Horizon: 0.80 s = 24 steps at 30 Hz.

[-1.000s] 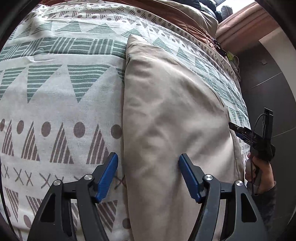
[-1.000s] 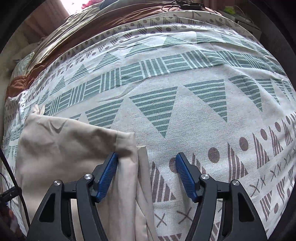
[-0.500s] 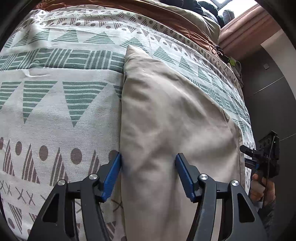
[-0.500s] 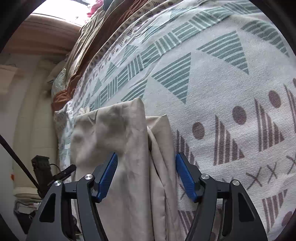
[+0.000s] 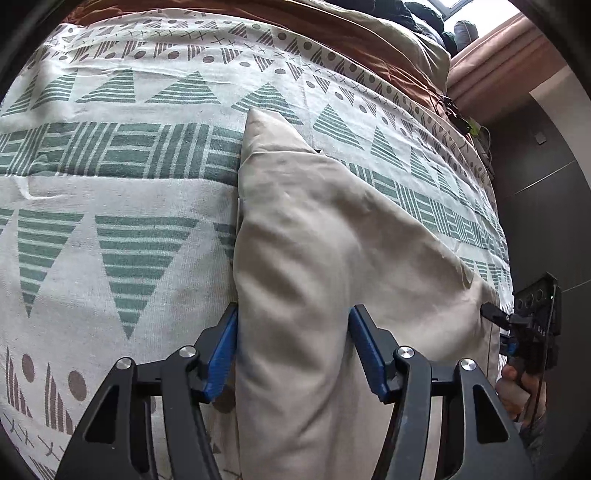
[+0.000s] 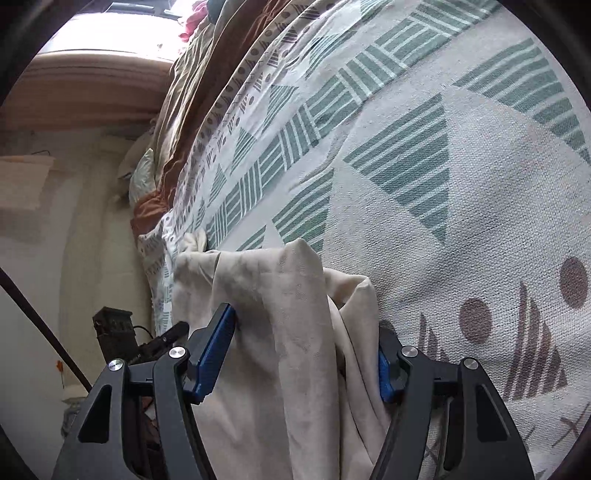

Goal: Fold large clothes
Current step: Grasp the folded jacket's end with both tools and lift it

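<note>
A large beige garment (image 5: 325, 266) lies folded lengthwise on the patterned bedspread (image 5: 110, 192). My left gripper (image 5: 293, 350) is open, its blue fingers straddling the garment's near end at its left folded edge. In the right wrist view, my right gripper (image 6: 306, 354) is open with bunched folds of the same garment (image 6: 295, 332) between its fingers; the cloth there rises in ridges. The right gripper also shows at the right edge of the left wrist view (image 5: 524, 325), held in a hand.
A brown and tan duvet (image 5: 369, 33) is piled along the far side of the bed. Dark floor (image 5: 546, 206) lies past the bed's right edge. In the right wrist view a pale wall (image 6: 66, 229) and wooden ledge stand beyond the bed.
Both grippers have moved forward over the garment's end. The right gripper has swung left, so cloth folds now sit between its fingers. Both stay open.
</note>
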Each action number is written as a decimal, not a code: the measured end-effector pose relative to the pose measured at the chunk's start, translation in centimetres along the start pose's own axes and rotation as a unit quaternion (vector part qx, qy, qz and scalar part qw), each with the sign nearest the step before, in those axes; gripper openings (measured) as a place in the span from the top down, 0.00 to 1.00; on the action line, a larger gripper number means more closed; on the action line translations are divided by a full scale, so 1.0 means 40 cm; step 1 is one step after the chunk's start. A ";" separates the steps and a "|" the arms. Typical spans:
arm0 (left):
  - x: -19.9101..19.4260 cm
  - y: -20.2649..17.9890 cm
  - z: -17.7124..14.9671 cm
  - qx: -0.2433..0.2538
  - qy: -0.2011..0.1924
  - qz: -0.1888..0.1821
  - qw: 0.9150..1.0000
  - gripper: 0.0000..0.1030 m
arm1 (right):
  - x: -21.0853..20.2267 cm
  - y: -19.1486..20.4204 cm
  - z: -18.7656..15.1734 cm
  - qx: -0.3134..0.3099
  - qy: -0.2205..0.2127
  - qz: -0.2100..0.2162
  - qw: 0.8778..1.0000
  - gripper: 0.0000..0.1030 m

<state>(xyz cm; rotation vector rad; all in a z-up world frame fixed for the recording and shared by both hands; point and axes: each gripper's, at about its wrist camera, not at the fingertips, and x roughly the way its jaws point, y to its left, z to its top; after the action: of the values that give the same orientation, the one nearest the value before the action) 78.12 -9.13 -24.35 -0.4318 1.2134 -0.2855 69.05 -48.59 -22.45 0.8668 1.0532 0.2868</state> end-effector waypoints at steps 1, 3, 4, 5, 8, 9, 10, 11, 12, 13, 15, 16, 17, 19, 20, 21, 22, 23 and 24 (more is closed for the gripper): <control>0.005 0.001 0.008 -0.005 0.001 -0.002 1.000 0.42 | -0.004 0.002 -0.005 0.003 -0.003 -0.008 1.000 0.51; 0.013 0.002 0.022 -0.011 0.003 -0.002 1.000 0.42 | -0.007 -0.007 -0.011 0.014 -0.008 -0.005 1.000 0.63; 0.016 0.000 0.027 -0.011 0.003 0.001 1.000 0.44 | -0.012 -0.007 -0.018 0.018 -0.013 -0.002 1.000 0.71; 0.017 -0.002 0.031 -0.011 0.005 0.006 1.000 0.47 | -0.018 0.002 -0.027 0.018 -0.018 -0.001 1.000 0.78; 0.012 -0.005 0.035 -0.016 0.004 0.014 1.000 0.57 | -0.039 0.080 -0.048 -0.026 -0.032 -0.016 0.999 0.86; 0.008 -0.006 0.033 -0.017 0.003 0.015 1.000 0.61 | -0.047 0.101 -0.055 -0.032 -0.036 -0.013 0.999 0.86; 0.003 -0.010 0.030 -0.016 0.000 0.015 1.000 0.64 | -0.056 0.124 -0.066 -0.040 -0.041 -0.008 0.998 0.86; -0.004 -0.014 0.027 -0.012 -0.003 0.015 1.000 0.68 | -0.064 0.145 -0.076 -0.049 -0.046 -0.003 0.998 0.87; -0.012 -0.019 0.027 -0.008 -0.006 0.016 1.000 0.71 | -0.072 0.164 -0.091 -0.057 -0.052 0.002 0.997 0.87; -0.022 -0.024 0.026 -0.004 -0.011 0.017 1.000 0.72 | -0.083 0.175 -0.105 -0.065 -0.056 0.006 0.996 0.87; -0.050 -0.034 0.022 -0.001 -0.022 0.013 1.000 0.76 | -0.113 0.193 -0.136 -0.080 -0.064 0.011 0.995 0.88; -0.069 -0.039 0.019 -0.001 -0.029 0.009 1.000 0.77 | -0.122 0.204 -0.153 -0.087 -0.068 0.012 0.994 0.88; -0.086 -0.044 0.018 0.000 -0.035 0.006 0.999 0.78 | -0.137 0.209 -0.171 -0.093 -0.072 0.014 0.993 0.88; -0.133 -0.058 0.011 0.006 -0.051 -0.001 0.999 0.79 | -0.156 0.236 -0.204 -0.104 -0.080 0.017 0.991 0.88; -0.162 -0.065 0.004 0.010 -0.061 -0.005 0.998 0.80 | -0.169 0.250 -0.221 -0.107 -0.085 0.021 0.990 0.88; -0.187 -0.070 -0.001 0.011 -0.069 -0.009 0.998 0.80 | -0.188 0.263 -0.234 -0.112 -0.089 0.026 0.989 0.88; -0.214 -0.075 -0.009 0.012 -0.077 -0.012 0.997 0.81 | -0.213 0.276 -0.247 -0.118 -0.092 0.030 0.988 0.88; -0.246 -0.079 -0.018 0.012 -0.085 -0.017 0.996 0.81 | -0.227 0.293 -0.267 -0.124 -0.097 0.032 0.987 0.88; -0.274 -0.080 -0.028 0.012 -0.093 -0.021 0.995 0.81 | -0.244 0.309 -0.288 -0.131 -0.101 0.034 0.986 0.88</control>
<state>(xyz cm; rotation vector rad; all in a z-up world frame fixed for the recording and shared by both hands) 73.50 -7.40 -14.00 -0.4532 1.0190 -0.2895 56.74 -40.76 -9.50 0.6796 0.7777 0.3784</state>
